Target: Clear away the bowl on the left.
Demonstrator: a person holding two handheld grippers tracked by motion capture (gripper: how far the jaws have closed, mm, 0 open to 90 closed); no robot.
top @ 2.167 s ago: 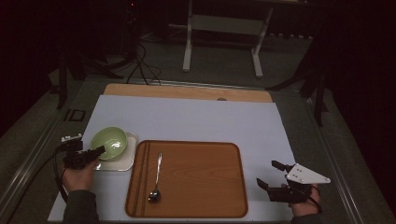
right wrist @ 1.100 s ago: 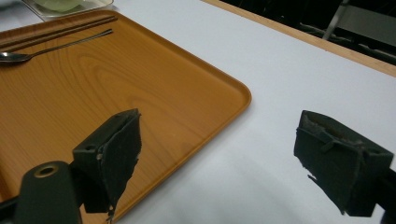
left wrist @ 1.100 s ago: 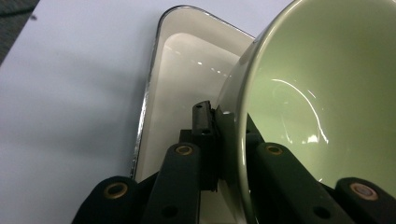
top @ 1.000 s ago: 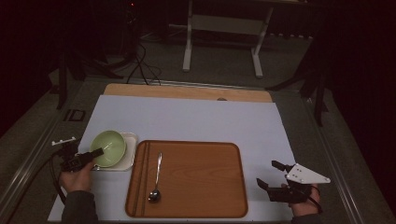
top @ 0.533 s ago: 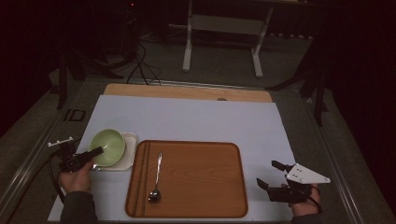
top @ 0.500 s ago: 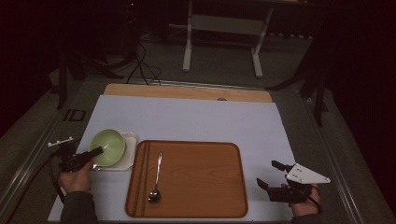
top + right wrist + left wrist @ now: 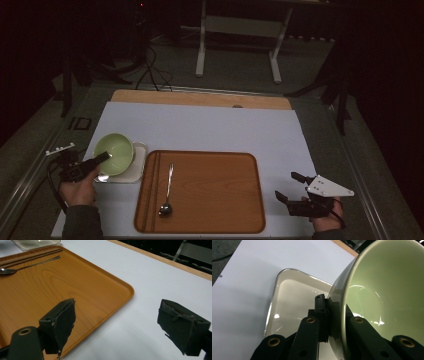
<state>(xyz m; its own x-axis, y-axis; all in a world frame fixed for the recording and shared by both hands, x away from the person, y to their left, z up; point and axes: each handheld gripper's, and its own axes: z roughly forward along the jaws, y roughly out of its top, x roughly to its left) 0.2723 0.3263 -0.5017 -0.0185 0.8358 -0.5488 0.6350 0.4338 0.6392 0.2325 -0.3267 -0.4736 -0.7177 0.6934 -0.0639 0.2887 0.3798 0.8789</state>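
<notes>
A pale green bowl (image 7: 114, 153) hangs tilted above a small white square plate (image 7: 136, 172) at the table's left. My left gripper (image 7: 102, 159) is shut on the bowl's rim; in the left gripper view the rim (image 7: 342, 315) is pinched between the two black jaws of the left gripper (image 7: 333, 315), with the white plate (image 7: 292, 297) beneath. My right gripper (image 7: 291, 187) stands open near the table's front right corner. In the right gripper view its gripper (image 7: 117, 325) has wide-apart jaws with nothing between them, beside the wooden tray (image 7: 75, 287).
A wooden tray (image 7: 210, 195) lies in the middle front of the white table mat (image 7: 210, 127), with a metal spoon (image 7: 167, 192) and a pair of dark chopsticks (image 7: 152, 185) along its left side. A wooden strip (image 7: 200, 98) edges the table's far side.
The left gripper has lifted the green bowl a little off the white plate and tipped it. The right gripper has stayed where it was.
</notes>
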